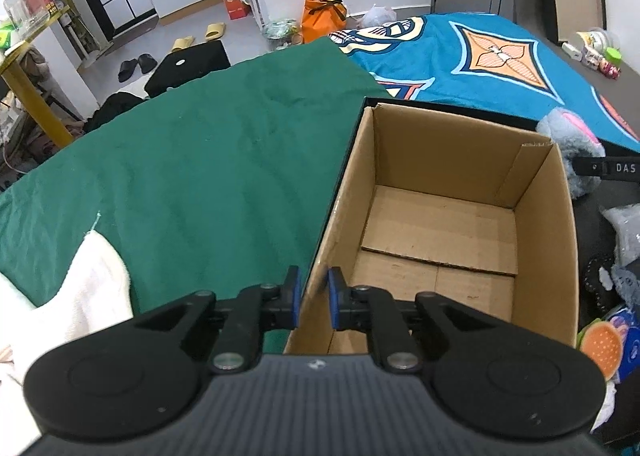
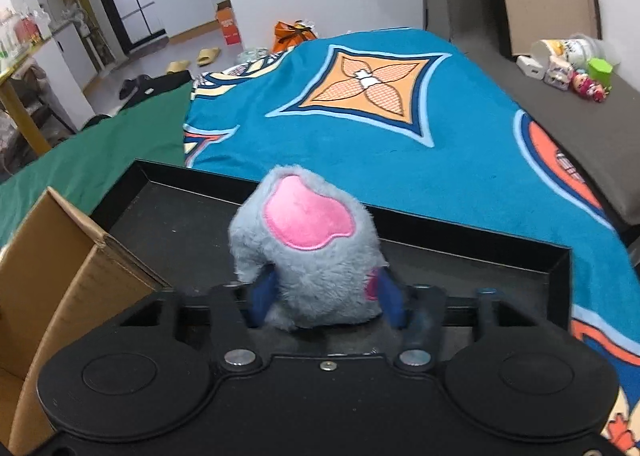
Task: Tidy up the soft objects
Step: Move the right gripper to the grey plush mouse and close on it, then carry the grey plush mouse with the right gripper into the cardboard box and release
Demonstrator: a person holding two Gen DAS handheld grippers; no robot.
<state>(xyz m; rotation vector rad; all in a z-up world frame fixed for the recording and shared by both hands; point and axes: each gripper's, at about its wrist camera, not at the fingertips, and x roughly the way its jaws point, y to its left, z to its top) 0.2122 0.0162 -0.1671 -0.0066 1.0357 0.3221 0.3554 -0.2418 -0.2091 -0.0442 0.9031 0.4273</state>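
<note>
**Grey plush toy caught between the jaws as sorting into the box is getting under way**

A grey plush toy (image 2: 308, 256) with a pink patch is sitting low in the centre of the right wrist view, upright on the black tray (image 2: 472, 240), with the right gripper (image 2: 326, 302) closing its blue pads (image 2: 394, 300) against the fur on either side; the jaws are pressing into the toy's lower half, and the fur is bulging slightly above them. In the left wrist view the same toy is peeking in at the right edge of the frame, just beyond the far right corner of the cardboard box (image 1: 552, 240). That box is standing open and bare inside, filling the lower right of the left view. The left gripper (image 1: 313, 298) is pinching the box's near left wall at the rim, its jaws nearly shut on the cardboard, apparently steadying it. More soft items, among them a burger-shaped piece (image 1: 600, 348), are lying at the lower right edge beside the box. A green cloth (image 1: 180, 175) is spreading across the left of that view, and a blue patterned blanket (image 2: 400, 127) is covering the bed behind the tray.

The step in hand appears to be the pickup of the first toy. The next move is likely calling for a lift clear of the tray's rim, a carry leftward over the box wall, and a release above the open box while the left grip is keeping the box from shifting.
</note>
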